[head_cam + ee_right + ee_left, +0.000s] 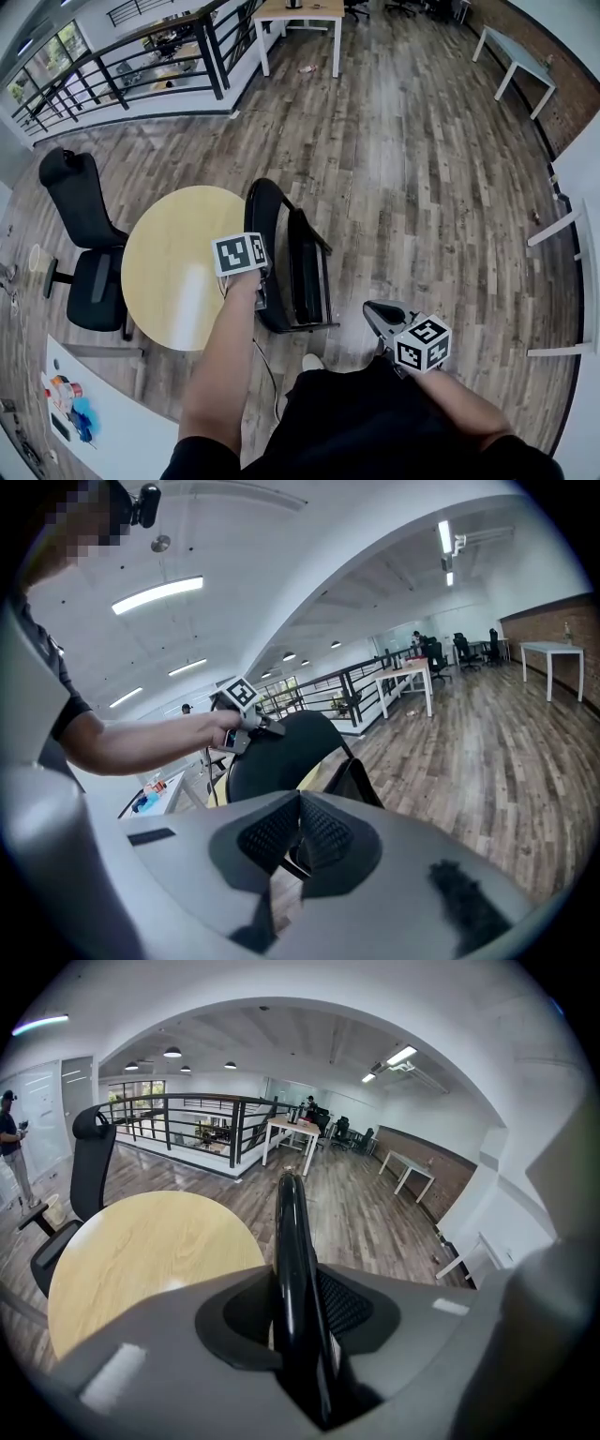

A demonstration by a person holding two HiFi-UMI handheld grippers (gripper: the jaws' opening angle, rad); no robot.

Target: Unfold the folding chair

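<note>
The black folding chair (291, 258) stands folded on the wood floor, right beside the round table (178, 267). My left gripper (260, 284) is shut on the rim of its backrest; in the left gripper view that glossy black rim (289, 1241) runs up out of the jaws of the left gripper (298, 1340). My right gripper (372, 311) hangs lower right of the chair, apart from it, shut with nothing held. In the right gripper view its pads meet at the right gripper (300, 832), with the chair (281, 747) and the left gripper (246, 726) ahead.
A black office chair (84, 253) stands left of the round table. A white desk (103, 412) with small items lies at the lower left. A black railing (141, 56) runs along the back left; white tables (300, 19) stand farther off and at the right (562, 234).
</note>
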